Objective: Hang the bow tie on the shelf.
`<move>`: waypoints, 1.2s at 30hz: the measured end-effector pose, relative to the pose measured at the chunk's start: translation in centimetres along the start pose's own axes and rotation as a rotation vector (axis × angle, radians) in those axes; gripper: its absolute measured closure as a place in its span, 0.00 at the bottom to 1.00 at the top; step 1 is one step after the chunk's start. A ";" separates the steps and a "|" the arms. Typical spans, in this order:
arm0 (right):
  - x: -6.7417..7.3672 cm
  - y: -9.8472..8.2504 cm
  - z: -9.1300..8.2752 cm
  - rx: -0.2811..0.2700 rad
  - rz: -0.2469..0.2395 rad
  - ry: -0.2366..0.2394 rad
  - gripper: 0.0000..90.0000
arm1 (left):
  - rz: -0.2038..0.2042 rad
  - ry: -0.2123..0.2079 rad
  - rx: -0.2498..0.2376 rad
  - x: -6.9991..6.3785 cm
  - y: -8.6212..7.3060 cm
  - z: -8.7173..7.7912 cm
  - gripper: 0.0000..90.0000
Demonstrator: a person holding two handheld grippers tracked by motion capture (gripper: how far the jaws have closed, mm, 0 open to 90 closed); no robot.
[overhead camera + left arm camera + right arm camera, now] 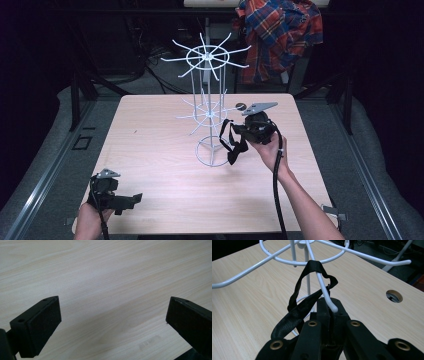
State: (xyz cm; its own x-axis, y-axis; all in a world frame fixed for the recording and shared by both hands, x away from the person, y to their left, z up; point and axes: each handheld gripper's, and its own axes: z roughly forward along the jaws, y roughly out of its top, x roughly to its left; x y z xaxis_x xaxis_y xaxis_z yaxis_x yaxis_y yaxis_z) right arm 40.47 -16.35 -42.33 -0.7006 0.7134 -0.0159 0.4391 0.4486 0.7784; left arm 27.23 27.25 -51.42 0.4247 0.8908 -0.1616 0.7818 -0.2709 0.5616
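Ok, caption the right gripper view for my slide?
Right gripper, shut on black strap, loops it over a white rack arm.

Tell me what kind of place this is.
Probably a lab or recording bay, not a home: a bare wooden table with a cable hole, dark metal framing around it, and loose cables on the floor behind.

Can't see where strap (299, 312) is pinched: its end vanishes between shut jaws of right claw (329, 305). Left claw (110, 322) cut by frame bottom, right jaw clipped at edge. Rack (307, 255) top cropped by upper edge. Faint print on table (149, 342) too blurred for me to read.
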 end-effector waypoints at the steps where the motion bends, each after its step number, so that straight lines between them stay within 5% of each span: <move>1: 0.0 0.0 0.0 0.004 -0.004 -0.002 0.96 | -0.001 0.000 0.001 0.0 0.0 0.0 0.00; 20: 0.3 -0.2 -1.0 0.044 -0.006 0.020 0.73 | 0.004 -0.002 0.001 0.0 0.0 0.0 0.00; 36: 0.8 -0.5 -3.7 0.119 0.019 0.030 0.46 | 0.004 -0.004 -0.003 -0.1 0.0 -0.1 0.00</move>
State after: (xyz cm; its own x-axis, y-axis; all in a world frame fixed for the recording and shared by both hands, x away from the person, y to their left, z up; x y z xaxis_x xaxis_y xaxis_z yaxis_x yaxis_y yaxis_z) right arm 37.62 -17.99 -40.39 -0.7075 0.7065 0.0180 0.5144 0.4973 0.6987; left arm 27.19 27.17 -51.32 0.4302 0.8879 -0.1628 0.7786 -0.2737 0.5648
